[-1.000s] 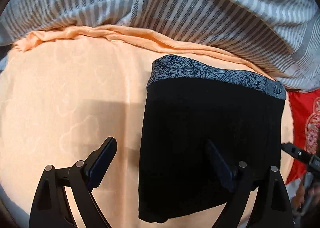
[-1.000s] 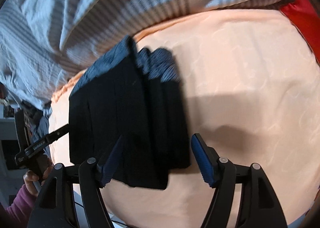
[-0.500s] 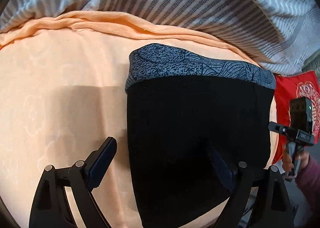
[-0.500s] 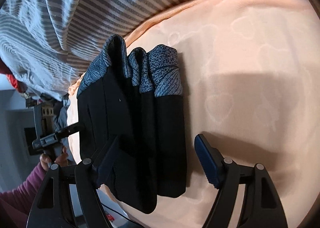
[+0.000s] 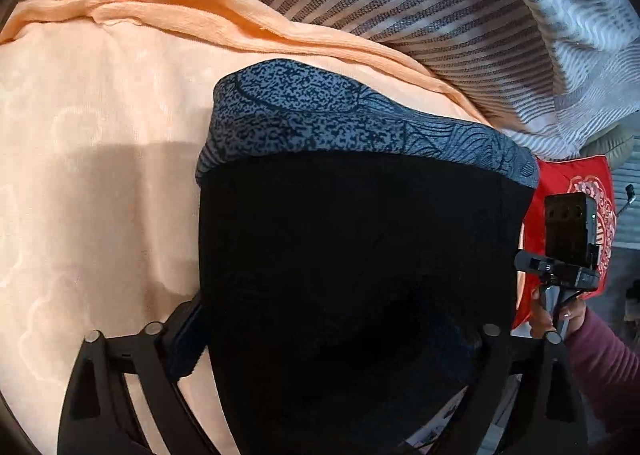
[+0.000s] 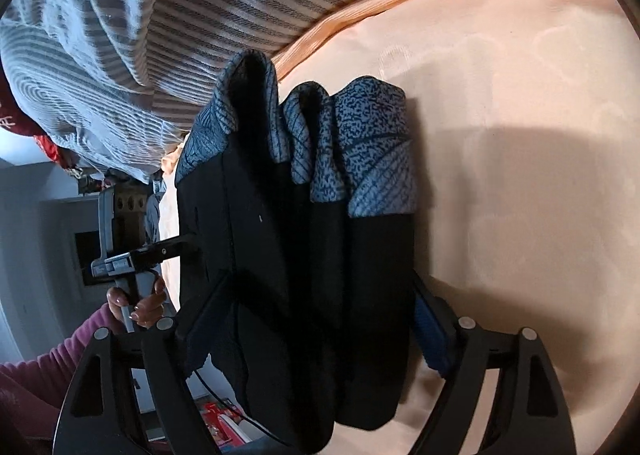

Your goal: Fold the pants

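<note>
The black pants (image 5: 352,263) with a blue-grey patterned waistband (image 5: 340,127) are folded into a thick stack on the peach bedsheet (image 5: 88,191). In the right wrist view the stack (image 6: 304,263) shows several layers on edge. My left gripper (image 5: 332,339) straddles the near end of the stack, jaws wide apart with the cloth between them. My right gripper (image 6: 316,319) straddles the stack's side the same way, jaws apart around the layers. Neither visibly pinches the cloth.
A grey striped blanket (image 5: 460,15) is bunched along the far side of the bed. A red embroidered cushion (image 5: 576,191) lies to the right. The bed's edge and the room floor (image 6: 216,419) lie behind the stack in the right wrist view.
Both grippers moved in toward the folded pants, so the stack now sits between each pair of jaws. The stack looks larger and closer in both views.
</note>
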`<control>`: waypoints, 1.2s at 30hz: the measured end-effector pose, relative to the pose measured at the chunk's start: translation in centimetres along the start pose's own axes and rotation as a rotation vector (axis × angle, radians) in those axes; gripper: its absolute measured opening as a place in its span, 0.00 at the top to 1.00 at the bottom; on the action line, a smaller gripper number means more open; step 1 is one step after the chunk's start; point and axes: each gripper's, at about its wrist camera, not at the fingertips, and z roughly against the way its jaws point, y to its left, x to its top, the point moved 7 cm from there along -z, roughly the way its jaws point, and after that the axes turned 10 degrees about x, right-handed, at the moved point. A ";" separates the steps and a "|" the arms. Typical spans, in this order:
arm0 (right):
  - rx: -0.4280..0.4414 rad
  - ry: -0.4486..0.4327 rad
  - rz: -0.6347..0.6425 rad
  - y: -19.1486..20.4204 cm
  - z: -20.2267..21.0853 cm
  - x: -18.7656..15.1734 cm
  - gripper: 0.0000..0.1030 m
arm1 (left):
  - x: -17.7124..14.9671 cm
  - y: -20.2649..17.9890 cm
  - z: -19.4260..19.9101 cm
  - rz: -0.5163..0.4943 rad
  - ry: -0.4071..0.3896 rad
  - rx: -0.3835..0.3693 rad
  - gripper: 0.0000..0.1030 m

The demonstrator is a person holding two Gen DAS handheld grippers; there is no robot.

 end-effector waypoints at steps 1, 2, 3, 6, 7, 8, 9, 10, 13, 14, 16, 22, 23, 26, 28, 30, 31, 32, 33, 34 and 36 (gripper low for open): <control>0.007 -0.001 -0.003 -0.1 0.0 0.0 0.16 | -0.1 0.1 -0.1 0.008 -0.002 -0.009 0.06; 0.012 -0.002 -0.003 -0.1 0.0 0.1 0.16 | -0.3 0.4 -0.1 0.016 -0.002 -0.016 0.06; 0.017 -0.002 -0.002 -0.1 -0.1 0.2 0.16 | -0.4 0.5 -0.2 0.032 -0.002 -0.029 0.06; 0.026 -0.010 -0.016 -0.1 -0.4 0.4 0.16 | -0.7 0.6 -0.5 0.072 -0.010 -0.052 0.06; 0.022 -0.012 -0.021 0.0 -0.5 0.4 0.15 | -0.7 0.6 -0.5 0.080 -0.013 -0.054 0.06; 0.010 -0.014 -0.023 0.1 -0.6 0.5 0.15 | -0.8 0.5 -0.4 0.087 -0.024 -0.046 0.06; -0.003 -0.014 -0.025 0.1 -0.6 0.5 0.17 | -0.6 0.3 -0.3 0.086 -0.034 -0.037 0.06; -0.016 -0.016 -0.031 0.3 -0.6 0.6 0.17 | -0.7 0.0 0.0 0.076 -0.054 -0.012 0.07; -0.053 -0.027 -0.063 0.7 -0.5 0.6 0.22 | -1.0 -1.0 1.0 0.046 -0.096 0.016 0.18; -0.052 -0.032 -0.065 1.1 -0.5 0.5 0.28 | -1.2 -1.3 1.4 0.038 -0.105 0.016 0.23; -0.050 -0.045 -0.061 1.8 -0.4 0.2 0.39 | -1.2 -1.4 2.1 0.024 -0.119 0.027 0.27; -0.047 -0.066 -0.061 3.8 0.0 -0.4 0.55 | -1.6 -2.7 4.0 -0.002 -0.153 0.078 0.30; -0.040 -0.067 -0.063 4.1 0.2 -0.6 0.55 | -1.6 -3.0 4.3 -0.001 -0.158 0.077 0.30; -0.032 -0.065 -0.062 4.6 0.8 -1.1 0.56 | -2.2 -3.9 5.7 -0.006 -0.173 0.077 0.30; -0.021 -0.068 -0.061 5.0 1.5 -1.7 0.56 | -2.8 -4.6 6.1 -0.015 -0.177 0.087 0.30; -0.007 -0.072 -0.066 5.6 1.9 -2.4 0.56 | -3.4 -5.7 6.6 -0.023 -0.182 0.102 0.30; -0.002 -0.074 -0.068 5.7 2.2 -2.8 0.56 | -3.8 -6.2 6.8 -0.024 -0.186 0.109 0.30; 0.000 -0.073 -0.067 6.0 2.4 -3.3 0.56 | -4.3 -6.5 7.2 -0.022 -0.190 0.113 0.30; -0.002 -0.070 -0.061 6.1 2.7 -3.8 0.56 | -5.1 -6.5 7.5 -0.018 -0.193 0.115 0.30; -0.005 -0.066 -0.055 6.4 2.9 -4.3 0.56 | -5.5 -6.5 7.5 -0.013 -0.194 0.117 0.30; -0.004 -0.053 -0.047 6.7 3.0 -5.3 0.56 | -7.0 -6.6 7.7 0.008 -0.197 0.124 0.30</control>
